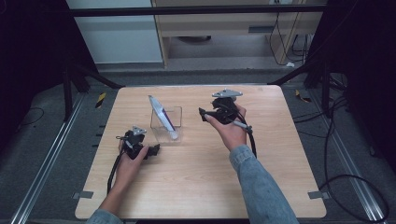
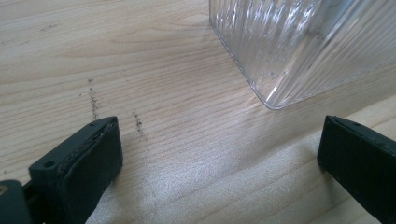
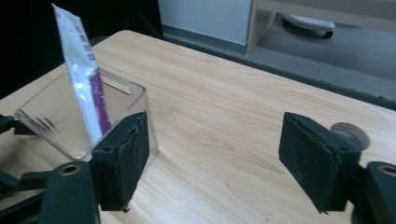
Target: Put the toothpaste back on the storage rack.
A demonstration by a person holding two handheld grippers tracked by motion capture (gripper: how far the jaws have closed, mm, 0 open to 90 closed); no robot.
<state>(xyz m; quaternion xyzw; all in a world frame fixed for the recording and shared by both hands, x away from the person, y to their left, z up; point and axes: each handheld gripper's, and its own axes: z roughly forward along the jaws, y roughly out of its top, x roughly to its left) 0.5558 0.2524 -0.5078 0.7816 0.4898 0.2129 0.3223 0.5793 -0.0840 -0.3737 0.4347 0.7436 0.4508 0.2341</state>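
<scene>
Nearest the high camera, at six o'clock, a denim sleeve point(image 1: 261, 186) reaches up to the right hand, which holds the right gripper point(image 1: 204, 115) just past the table's middle, toward one o'clock. Its jaws stand wide apart with nothing between them; in the right gripper view only bare wood shows in the gap, and the left jaw sits in front of the container's near corner without visibly pressing it.

The left gripper point(image 1: 156, 149) rests at about eight o'clock from the table's centre, low over the wooden table point(image 1: 201, 186). Its jaws are also spread wide and hold nothing; the left gripper view shows plain tabletop between them, with the ribbed corner of the clear container point(image 2: 299, 51) just ahead at one o'clock.

That clear container point(image 1: 166, 124) stands upright near the table's centre, between the two grippers, nearer the left one. Inside it a white and purple sachet point(image 1: 162, 115) leans, its lower end at the container's bottom and its upper end tilting toward eleven o'clock, rising above the rim. In the right gripper view the sachet point(image 3: 81, 74) rises at eleven o'clock.
</scene>
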